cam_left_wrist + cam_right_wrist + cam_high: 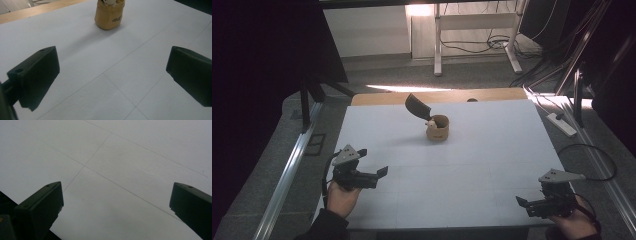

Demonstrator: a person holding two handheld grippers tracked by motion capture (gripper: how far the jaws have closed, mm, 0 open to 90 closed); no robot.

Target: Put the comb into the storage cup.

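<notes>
High view: a small tan cup (438, 128) stands upright on the white tabletop (492, 150), well ahead of both hand-held grippers, toward the far middle of the sheet. A dark flat-bladed utensil (417, 106) sticks out of the cup, its long axis tilted up and away to the far left, broad end uppermost. A small pale object (431, 123) sits at the cup's rim on the left; what it is cannot be told. Left hand-held gripper (375, 164) is held low at the near left edge of the tabletop, pointing right and slightly forward, jaws spread wide, holding nothing and touching nothing. Right hand-held gripper (523, 203) is at the near right corner, pointing left, jaws likewise parted, empty. The two are well apart, each with a grey plate on top. Left gripper view: the two black jaws stand far apart at either side of the frame with bare tabletop (105, 62) between them; the cup (109, 15) lies straight ahead and well off, dark lettering on its side, with pale contents (108, 2) showing at the mouth. Right gripper view: wide-open jaws over plain tabletop (120, 170) crossed by thin seam lines, nothing between them.
</notes>
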